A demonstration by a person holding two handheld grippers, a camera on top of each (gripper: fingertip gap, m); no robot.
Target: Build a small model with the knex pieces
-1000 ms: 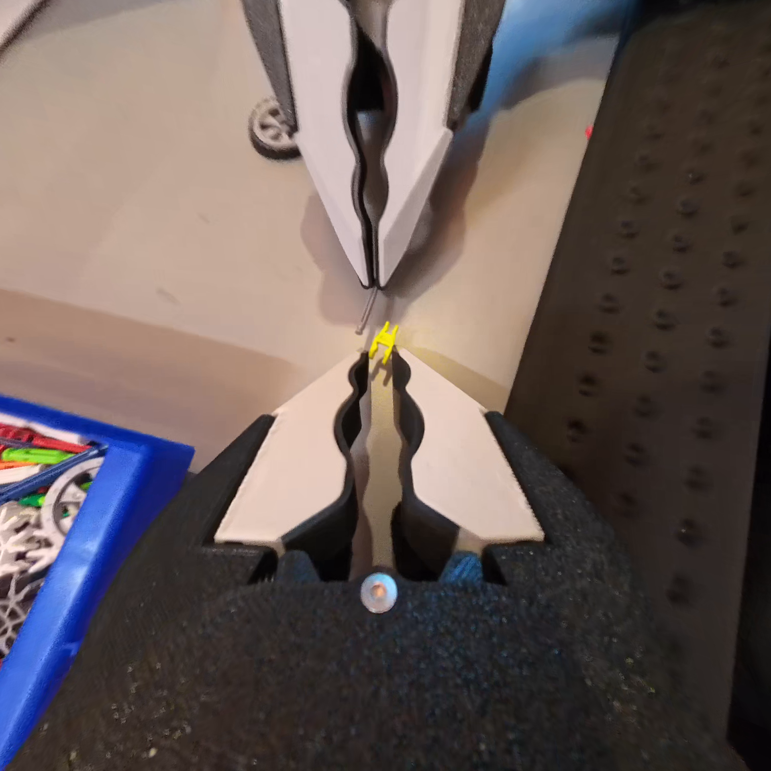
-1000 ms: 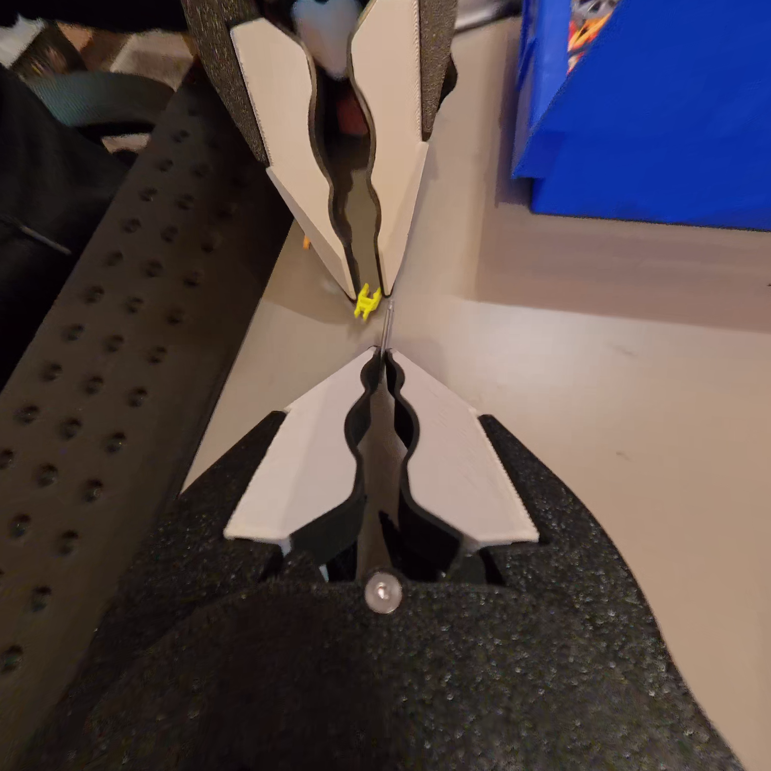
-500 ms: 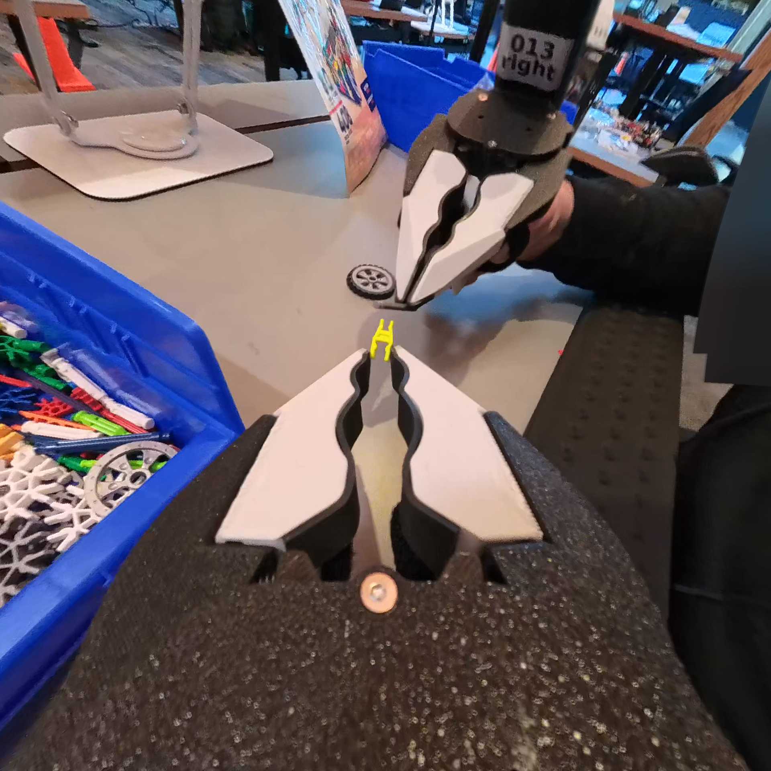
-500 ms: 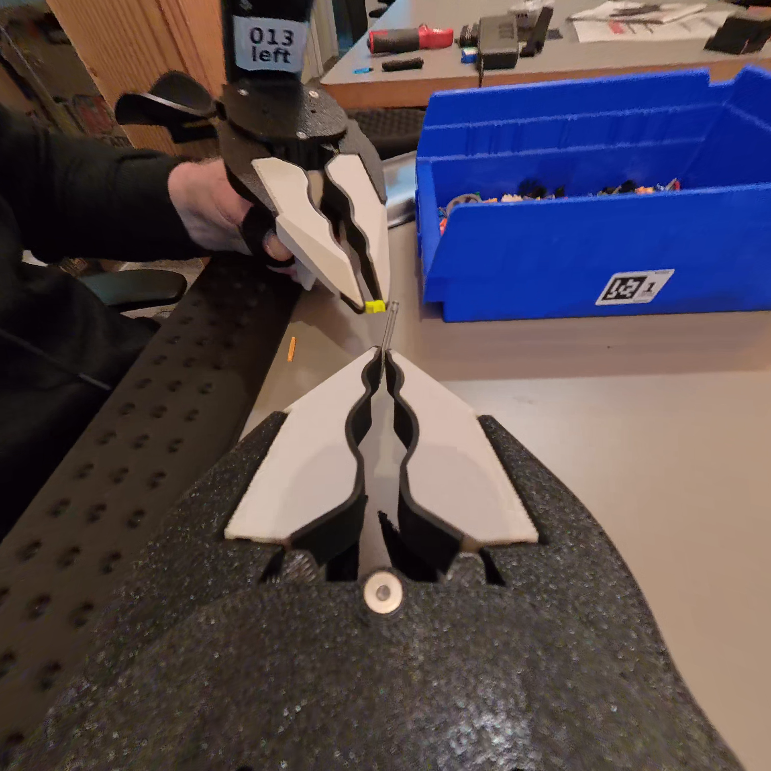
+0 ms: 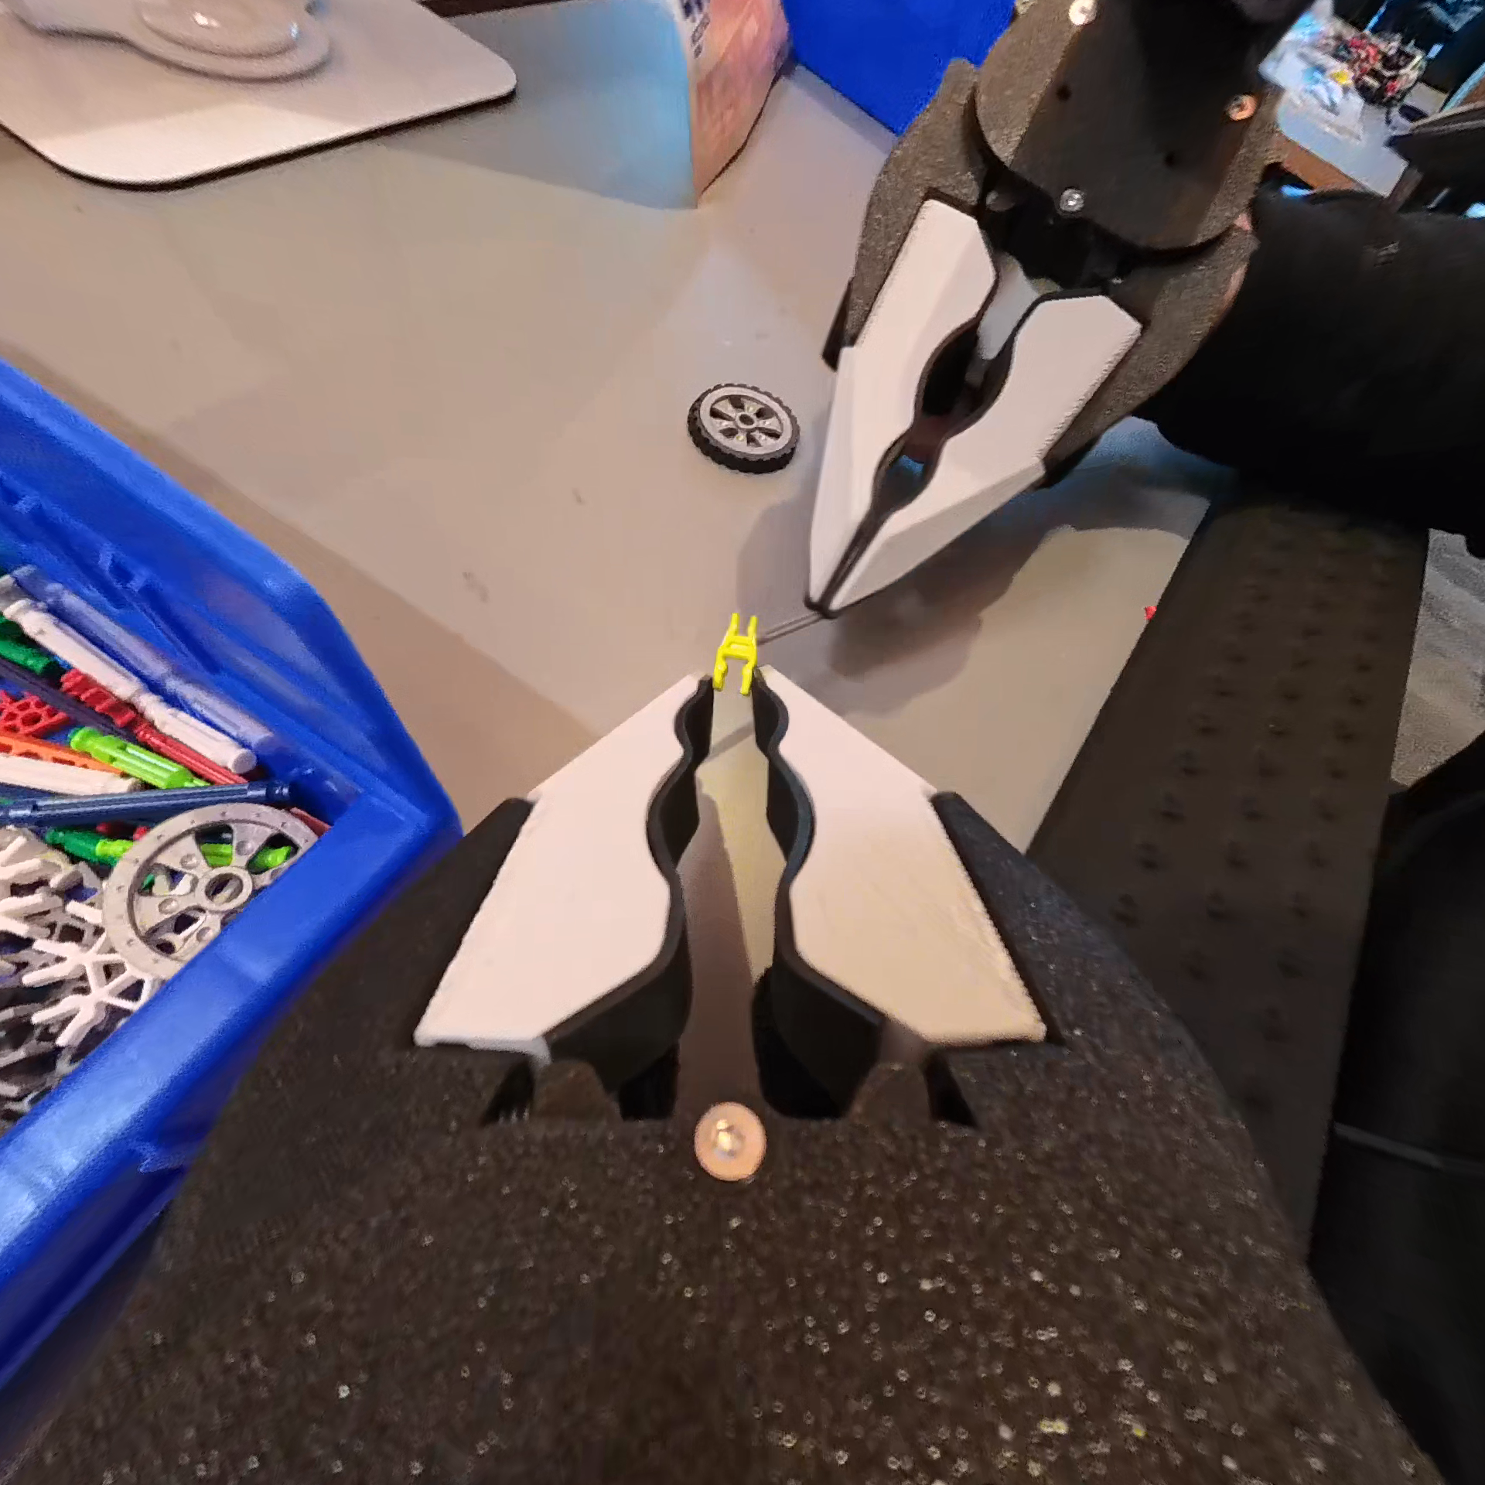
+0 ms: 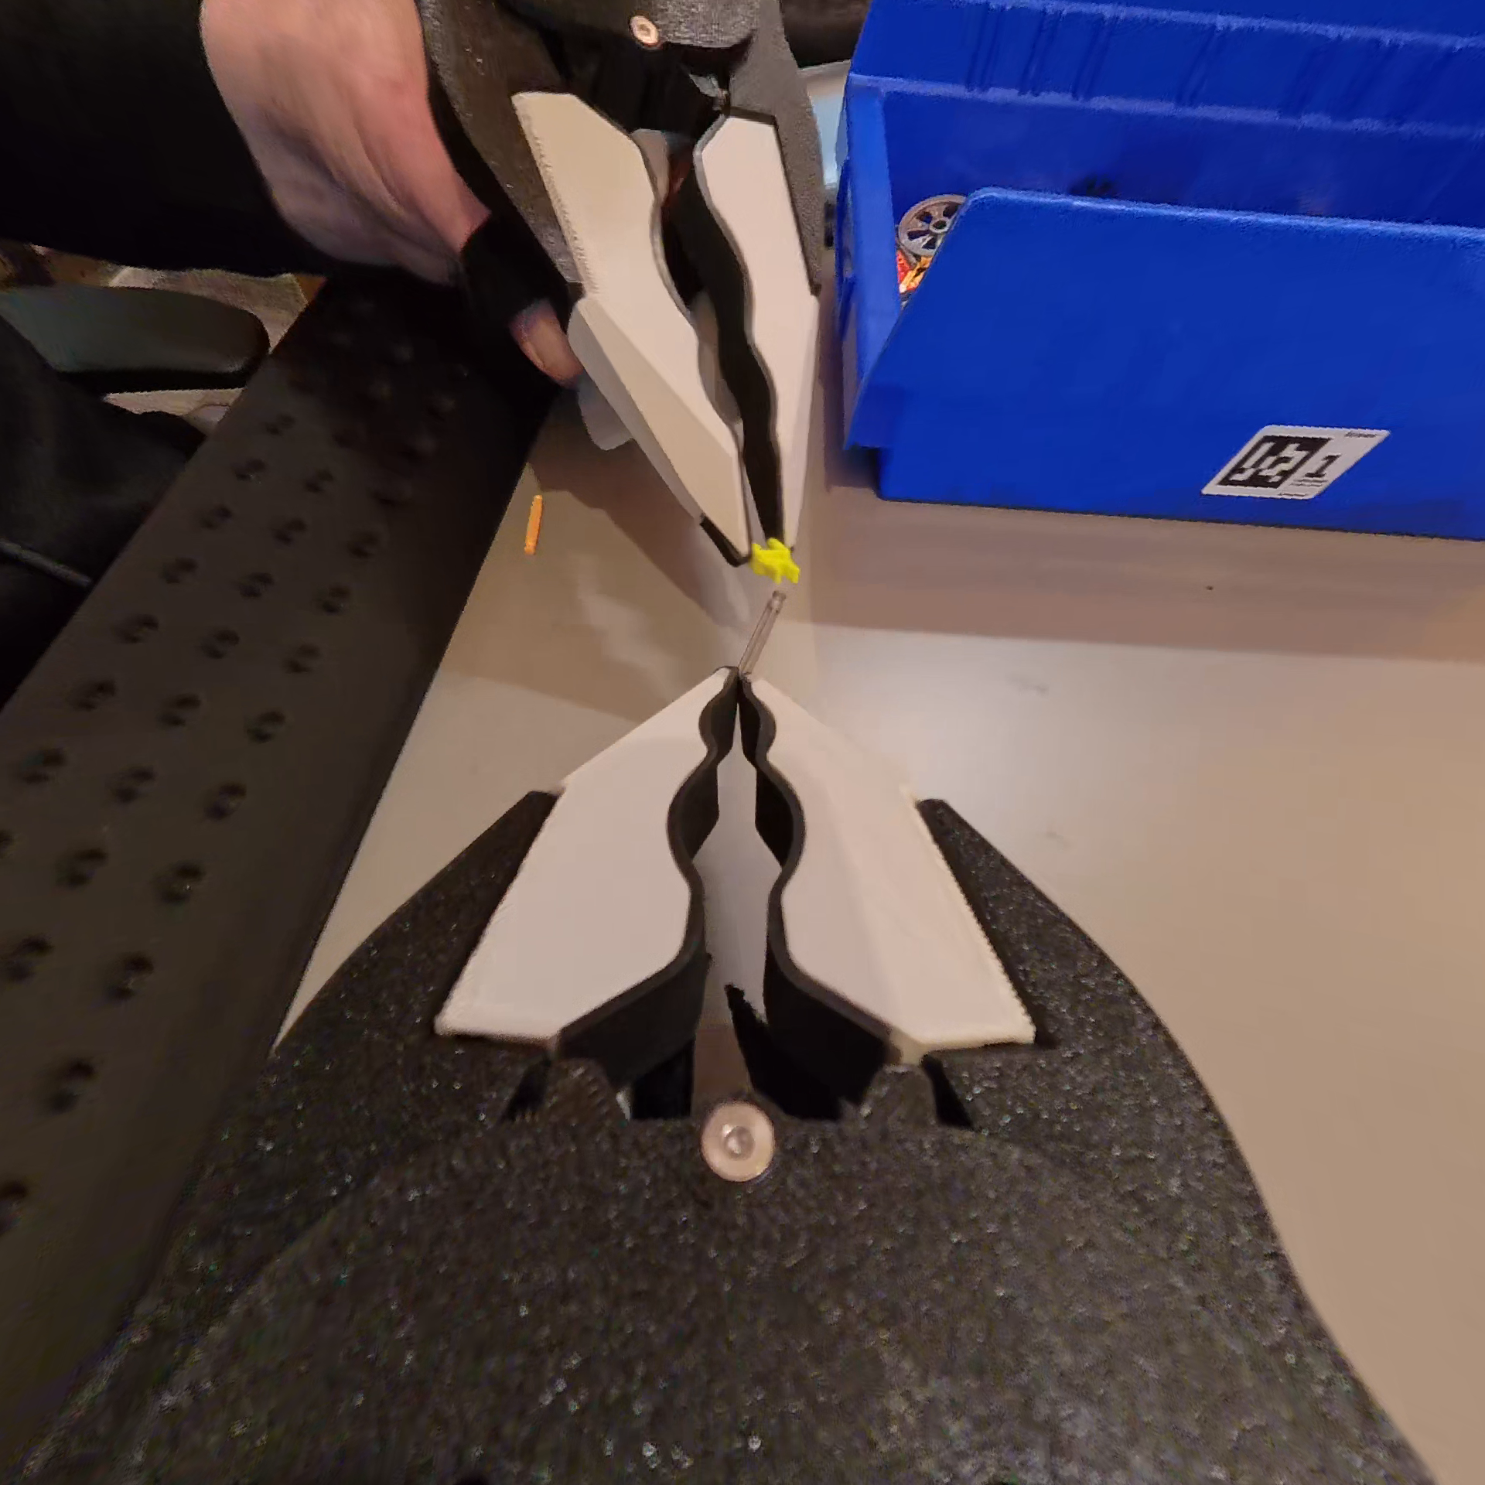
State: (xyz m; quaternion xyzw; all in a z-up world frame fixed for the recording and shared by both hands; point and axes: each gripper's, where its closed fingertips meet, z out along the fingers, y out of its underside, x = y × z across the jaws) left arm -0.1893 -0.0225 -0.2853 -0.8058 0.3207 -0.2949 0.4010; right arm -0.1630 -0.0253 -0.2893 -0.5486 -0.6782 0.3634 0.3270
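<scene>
Change: whereas half a second before the two tools stood tilted up with the room behind them, both were now pitched down toward the worktop (image 5: 402, 337), and the gap between rod tip and clip had narrowed.
Left gripper (image 5: 733, 683): its fingers (image 5: 595, 868) were drawn narrow, pinching a small yellow clip connector (image 5: 738, 652) at the very tips, above the worktop.
Right gripper (image 6: 738, 679): its fingers (image 6: 868, 876) were pressed together on a thin grey rod (image 6: 762, 635), whose free end pointed at the clip and stood just short of it.
Loose wheel (image 5: 743, 418): a grey-spoked wheel with a black tyre lay flat on the worktop, beside the right gripper.
Blue bin (image 5: 241, 611): it sat to the left, holding coloured rods, white snowflake connectors and a grey wheel.
Writing: a white sticker (image 6: 1294, 462) with a square black code sat on the bin's front wall (image 6: 1125, 362); a printed box (image 5: 735, 72) stood farther back.
Orange piece (image 6: 533, 524): a small orange piece lay near the black perforated mat (image 6: 201, 643).
</scene>
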